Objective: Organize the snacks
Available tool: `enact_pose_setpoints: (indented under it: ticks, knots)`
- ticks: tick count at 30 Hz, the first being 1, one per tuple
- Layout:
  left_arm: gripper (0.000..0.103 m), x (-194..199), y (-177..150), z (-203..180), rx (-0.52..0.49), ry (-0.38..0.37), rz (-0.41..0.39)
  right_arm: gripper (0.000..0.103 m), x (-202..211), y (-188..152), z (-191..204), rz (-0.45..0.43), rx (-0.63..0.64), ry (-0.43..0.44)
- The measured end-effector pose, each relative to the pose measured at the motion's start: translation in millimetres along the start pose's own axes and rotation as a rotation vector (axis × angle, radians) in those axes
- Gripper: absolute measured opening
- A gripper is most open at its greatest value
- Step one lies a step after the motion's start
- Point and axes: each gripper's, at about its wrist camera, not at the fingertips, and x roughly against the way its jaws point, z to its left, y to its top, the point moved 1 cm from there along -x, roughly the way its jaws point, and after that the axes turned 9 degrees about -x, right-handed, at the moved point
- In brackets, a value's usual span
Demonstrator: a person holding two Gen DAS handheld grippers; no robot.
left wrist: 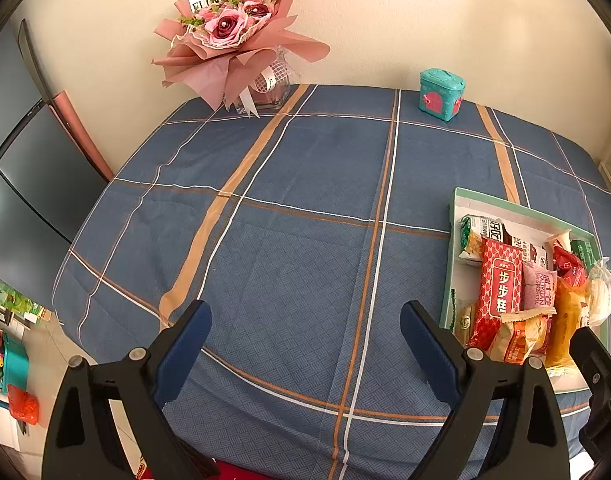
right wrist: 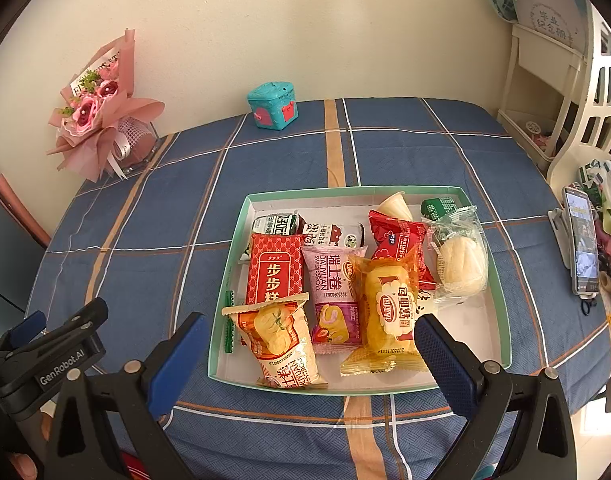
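Note:
A shallow green-rimmed white box (right wrist: 501,280) sits on the table and holds several wrapped snacks: a red packet (right wrist: 275,268), a pink Swiss roll (right wrist: 333,288), a yellow cake (right wrist: 389,308), an orange-and-white packet (right wrist: 281,340), a clear-wrapped white bun (right wrist: 461,260). My right gripper (right wrist: 309,344) is open and empty above the box's near edge. My left gripper (left wrist: 305,336) is open and empty over bare cloth, left of the box (left wrist: 451,240). The red packet (left wrist: 499,288) also shows in the left wrist view.
A blue plaid cloth (left wrist: 305,200) covers the table. A pink bouquet in a glass vase (left wrist: 233,44) and a teal toy box (left wrist: 441,94) stand by the back wall. A phone on a stand (right wrist: 581,240) and a white shelf (right wrist: 545,80) are at the right.

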Motion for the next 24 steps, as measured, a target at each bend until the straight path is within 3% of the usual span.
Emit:
enact_pose_setpoints:
  ticks: [24]
  knots:
    - [0.095, -0.9, -3.0, 0.9, 0.001, 0.007, -0.005, 0.103, 0.0, -0.8, 1.6, 0.0, -0.003, -0.003]
